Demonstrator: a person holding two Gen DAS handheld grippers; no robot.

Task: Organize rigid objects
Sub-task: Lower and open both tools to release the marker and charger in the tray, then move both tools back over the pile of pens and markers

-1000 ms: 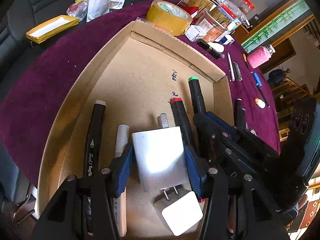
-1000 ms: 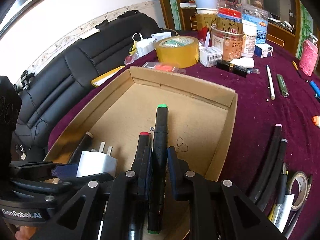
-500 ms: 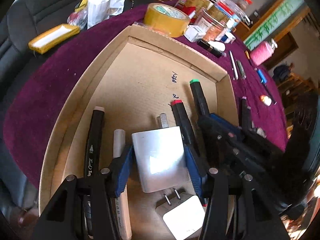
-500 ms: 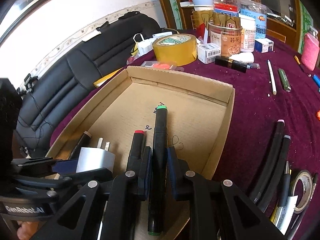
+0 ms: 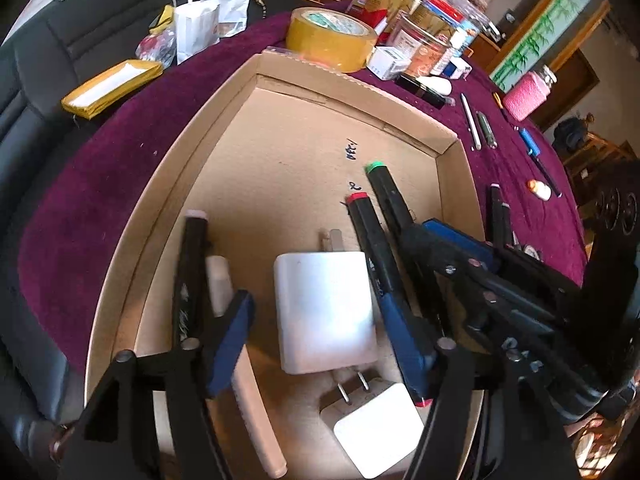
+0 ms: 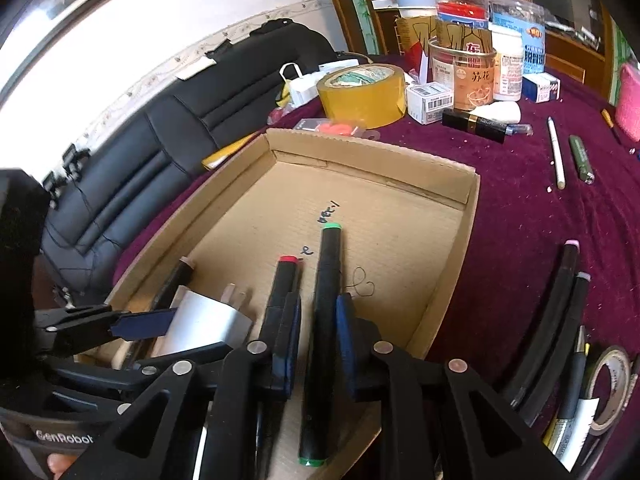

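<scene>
We see the left claw [image 5: 316,344] reaching into the near end of the cardboard box [image 5: 192,152], its blue pads spread to either side of the white charger [image 5: 326,312]. The jaws have just been opening: the charger lies between them on the box floor, with a clear gap on its left side, so it is released. Nearer to us, by the box's near edge, lies a second white plug [image 5: 376,428] with its prongs pointing toward the charger. Left of the left pad lie a black marker [image 5: 190,276] and a pale stick [image 5: 220,286].

The right claw [image 6: 318,340] sits just beside, also over the near end of the box. Its jaws have just been opening too, and the green-capped marker [image 6: 324,320] lies lengthwise between the pads, with small gaps on both sides, so nothing is clenched. The red-capped marker [image 6: 282,292] lies just left of it, outside the left pad.

Farther off, past the box's far edge, on the purple-covered counter [image 6: 520,220], stands a roll of yellow tape [image 6: 362,94] among jars and small cartons.
</scene>
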